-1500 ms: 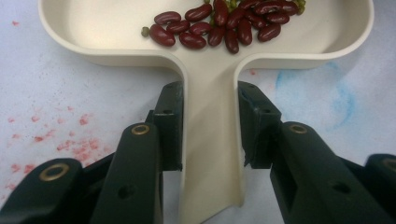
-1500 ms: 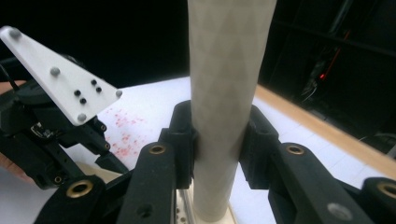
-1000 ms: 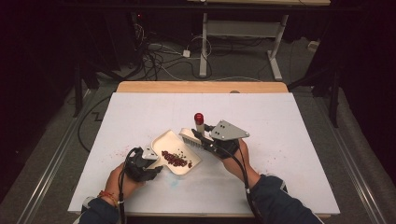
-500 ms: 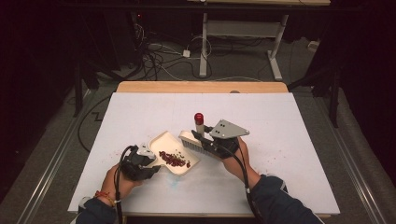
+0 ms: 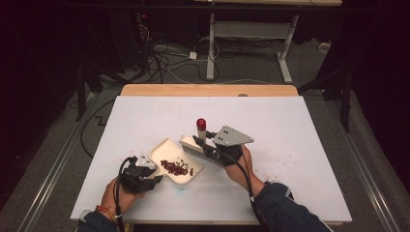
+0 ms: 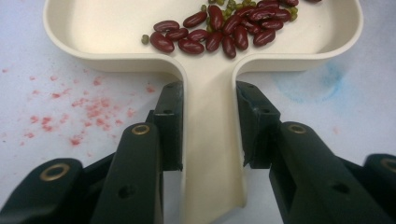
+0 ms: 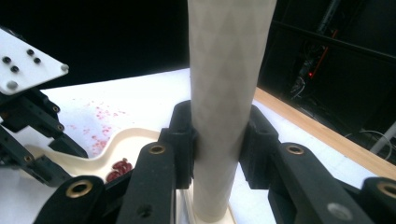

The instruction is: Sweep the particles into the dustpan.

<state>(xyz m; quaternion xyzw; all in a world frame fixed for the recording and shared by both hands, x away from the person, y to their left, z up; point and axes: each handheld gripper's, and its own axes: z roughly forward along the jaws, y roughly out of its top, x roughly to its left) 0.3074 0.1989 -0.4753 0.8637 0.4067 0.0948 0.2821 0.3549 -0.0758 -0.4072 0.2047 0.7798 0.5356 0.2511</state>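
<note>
The left gripper [image 6: 208,135] clamps the handle of a cream dustpan [image 6: 93,28]; red beans [image 6: 219,28] lie in its tray just ahead of the jaws. The right gripper [image 7: 218,140] grips a brush handle [image 7: 226,93], its bristles seemingly at the pan's far edge.
</note>
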